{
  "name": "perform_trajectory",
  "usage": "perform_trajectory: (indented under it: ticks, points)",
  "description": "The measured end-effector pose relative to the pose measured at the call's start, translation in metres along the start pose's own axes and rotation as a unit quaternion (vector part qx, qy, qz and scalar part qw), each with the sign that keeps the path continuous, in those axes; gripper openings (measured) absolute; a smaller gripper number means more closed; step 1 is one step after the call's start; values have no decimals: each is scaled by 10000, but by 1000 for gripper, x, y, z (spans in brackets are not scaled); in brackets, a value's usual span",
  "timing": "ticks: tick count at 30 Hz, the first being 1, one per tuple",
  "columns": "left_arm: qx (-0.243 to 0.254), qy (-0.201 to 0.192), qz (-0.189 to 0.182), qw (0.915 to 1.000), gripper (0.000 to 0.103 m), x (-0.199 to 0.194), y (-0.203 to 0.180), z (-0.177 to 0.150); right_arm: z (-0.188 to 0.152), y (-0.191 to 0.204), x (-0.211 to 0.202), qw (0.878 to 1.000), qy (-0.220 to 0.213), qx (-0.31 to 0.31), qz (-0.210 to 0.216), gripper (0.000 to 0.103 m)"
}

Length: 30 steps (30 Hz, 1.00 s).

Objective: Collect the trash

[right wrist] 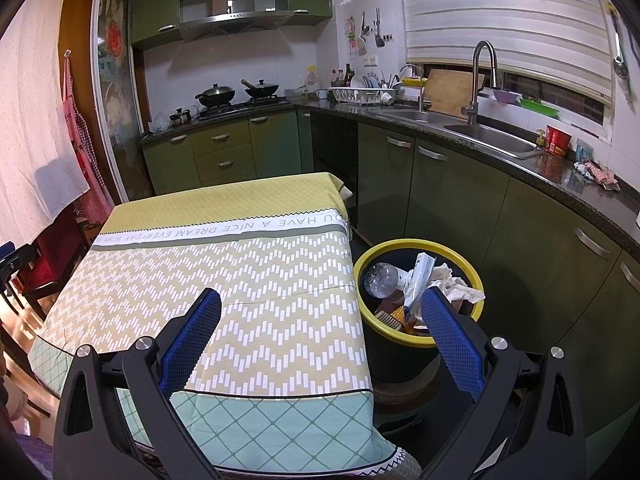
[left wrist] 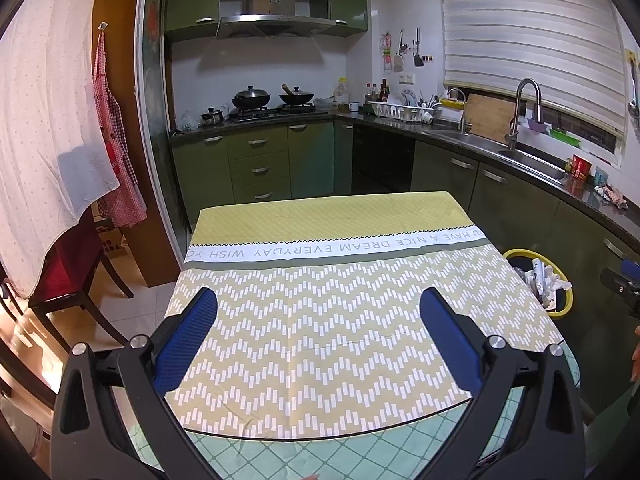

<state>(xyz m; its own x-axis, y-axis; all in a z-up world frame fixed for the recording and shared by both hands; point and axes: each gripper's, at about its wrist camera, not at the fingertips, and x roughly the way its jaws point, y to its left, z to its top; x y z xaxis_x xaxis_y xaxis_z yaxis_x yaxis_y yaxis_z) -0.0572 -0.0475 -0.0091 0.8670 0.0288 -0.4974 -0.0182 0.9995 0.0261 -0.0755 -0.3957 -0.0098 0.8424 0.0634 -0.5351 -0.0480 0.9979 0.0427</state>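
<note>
A black bin with a yellow rim (right wrist: 416, 245) stands on the floor right of the table; it also shows in the left wrist view (left wrist: 520, 253). It holds a clear plastic bottle (right wrist: 380, 278), a white tube (right wrist: 420, 276), crumpled paper (right wrist: 460, 286) and other trash. My left gripper (left wrist: 318, 304) is open and empty above the table's patterned cloth (left wrist: 320, 280). My right gripper (right wrist: 320, 306) is open and empty above the table's right edge, its right finger (right wrist: 448, 328) in front of the bin. No trash shows on the cloth (right wrist: 200, 264).
Green kitchen cabinets (right wrist: 440, 184) and a dark counter with a sink (right wrist: 492, 138) run along the right and back. A stove with pans (left wrist: 272, 100) is at the back. A dark wooden chair (left wrist: 76, 264) and hanging cloths stand left of the table.
</note>
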Motion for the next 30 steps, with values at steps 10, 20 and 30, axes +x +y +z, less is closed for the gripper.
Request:
perform_trajectory:
  ticks: [10, 20, 30]
  points:
    - [46, 1, -23, 10000, 97, 2, -1, 1, 0, 0, 1, 10000, 6, 4, -3, 98]
    - [46, 11, -47, 10000, 96, 3, 0, 2, -2, 0, 2, 10000, 18, 12, -10, 98]
    - [60, 32, -59, 10000, 96, 5, 2, 1, -3, 0, 4, 10000, 38, 23, -33, 98]
